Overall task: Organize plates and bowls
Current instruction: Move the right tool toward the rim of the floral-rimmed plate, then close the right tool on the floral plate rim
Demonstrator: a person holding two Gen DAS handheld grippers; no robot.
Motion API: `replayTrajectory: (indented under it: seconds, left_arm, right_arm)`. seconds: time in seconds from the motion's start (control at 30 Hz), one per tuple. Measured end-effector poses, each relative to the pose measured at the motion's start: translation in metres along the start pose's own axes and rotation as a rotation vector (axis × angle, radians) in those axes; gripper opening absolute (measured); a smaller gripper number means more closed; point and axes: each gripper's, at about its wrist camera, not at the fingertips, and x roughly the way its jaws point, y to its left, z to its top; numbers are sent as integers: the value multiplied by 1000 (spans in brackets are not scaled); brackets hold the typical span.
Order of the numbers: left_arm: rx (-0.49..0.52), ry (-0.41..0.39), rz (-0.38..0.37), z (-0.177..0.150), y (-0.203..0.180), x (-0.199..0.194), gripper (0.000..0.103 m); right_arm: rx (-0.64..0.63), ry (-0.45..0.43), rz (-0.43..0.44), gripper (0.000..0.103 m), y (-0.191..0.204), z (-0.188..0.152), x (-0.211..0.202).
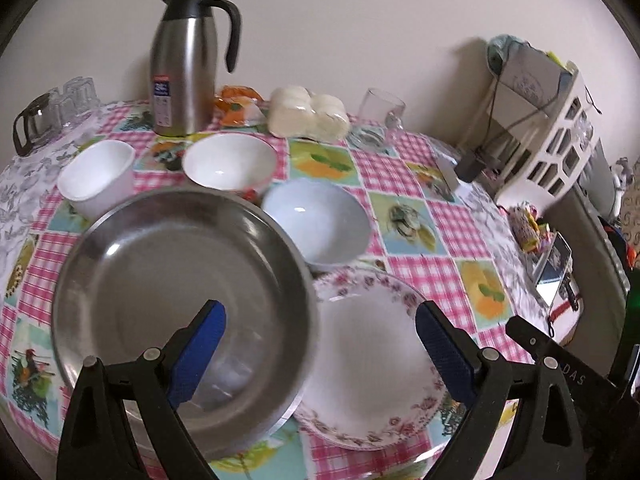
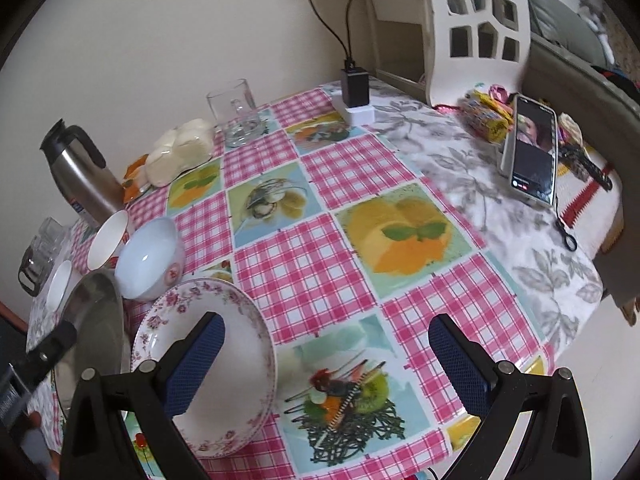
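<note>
The steel plate (image 1: 180,304) is brushed metal with a dull sheen and soft highlights. Beside it the floral plate (image 1: 368,360) and the three bowls, such as the pale blue bowl (image 1: 316,220), look like glazed ceramic, smooth and glossy. The thermos jug (image 1: 186,68) has a satin steel body and a black plastic handle. The bench carries a checked tablecloth (image 2: 320,264), probably wipe-clean vinyl. The glass mug (image 2: 236,112) is clear. Each tool's fingers (image 1: 200,356) bear blue textured pads on matt black plastic.

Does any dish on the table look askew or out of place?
Yes. The steel plate overlaps the rim of the flowered plate instead of lying flat. The three bowls stand upright, and nothing looks spilled or broken.
</note>
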Motion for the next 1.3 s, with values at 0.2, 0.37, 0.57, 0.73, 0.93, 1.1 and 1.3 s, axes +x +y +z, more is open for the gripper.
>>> replayTrajectory:
  seconds: [0.2,0.37,0.57,0.73,0.93,1.1,1.3]
  left_arm:
    - [19,49,-67,-15,-25,11,103]
    - [41,90,-41,-25,-40,17,103]
    - [71,135,26,-39,-53,20,102]
    - [49,201,25,-51,-55,30,102]
    - [1,255,52,-60,-46,40,100]
    - [-60,283,60,-62,-34,44,85]
    - [-82,275,67,-63,-29,40,84]
  right_arm:
    - [21,8,2,103,-13,-1,1]
    - [42,15,1,103,-20,-1,3]
    - [38,38,17,103,-18,-3,10]
    - [40,58,24,103,-15,-6,18]
    - [23,97,33,103,-7,-10,32]
    - [16,124,58,103,0,-14,42]
    - [13,167,123,96,12,-21,55]
